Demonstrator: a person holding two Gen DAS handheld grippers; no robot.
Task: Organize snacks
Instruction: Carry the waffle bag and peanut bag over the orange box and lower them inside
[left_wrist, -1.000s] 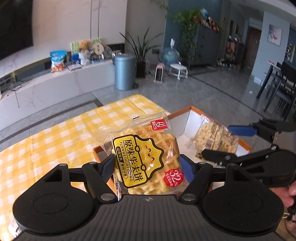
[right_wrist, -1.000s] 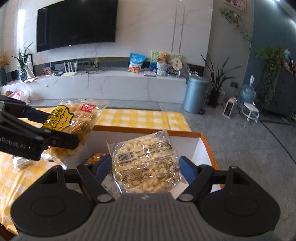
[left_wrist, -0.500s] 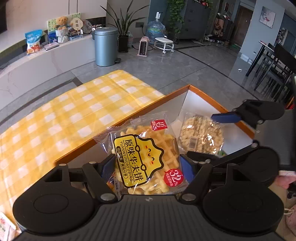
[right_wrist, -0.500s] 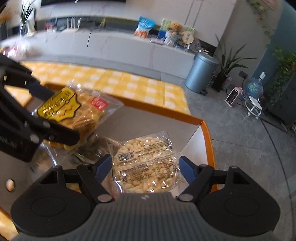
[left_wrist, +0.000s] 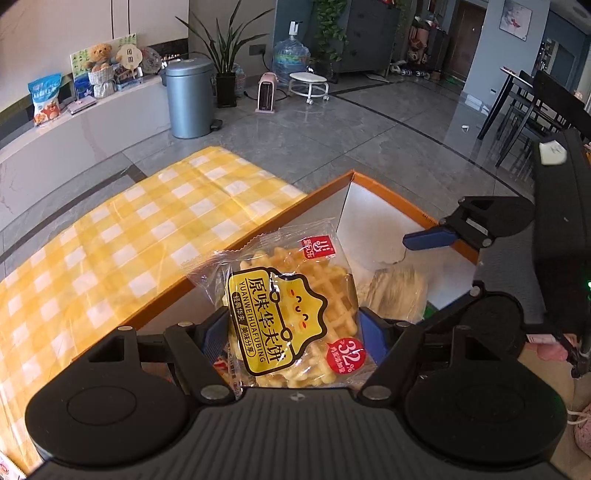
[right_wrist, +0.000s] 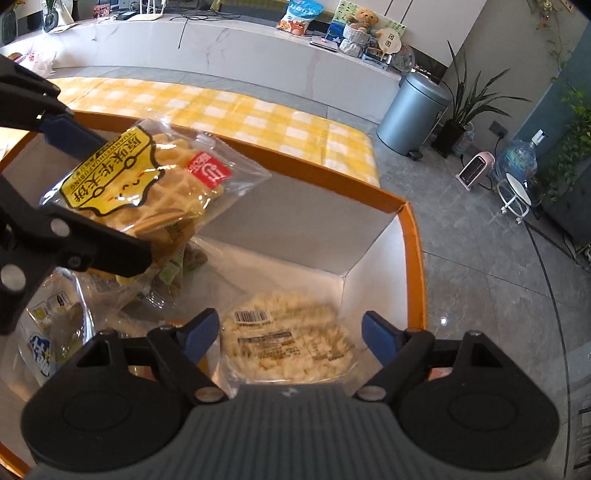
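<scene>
A waffle packet (left_wrist: 291, 306) with a yellow label sits between the blue pads of my left gripper (left_wrist: 293, 325), which is shut on it over the orange-rimmed white box (left_wrist: 258, 236). From the right wrist view the same waffle packet (right_wrist: 147, 177) hangs tilted above the box's left half. My right gripper (right_wrist: 290, 328) is low in the box's right corner (right_wrist: 413, 240) and its jaws are opening. A clear packet of pale puffed snack (right_wrist: 288, 347) lies blurred between them, with a gap at each pad. That packet (left_wrist: 397, 291) also shows right of the waffle.
Several other snack packets (right_wrist: 48, 332) lie in the box's left part under the waffle. A yellow checked tablecloth (left_wrist: 110, 240) covers the table beyond the box. The table ends just past the box, with grey floor and a bin (left_wrist: 188, 99) beyond. A person's hand (left_wrist: 546, 349) shows at right.
Both grippers have sunk toward the box. The right jaws have widened and the pale snack packet has slipped off their pads into the corner. The left grip on the waffle packet is unchanged.
</scene>
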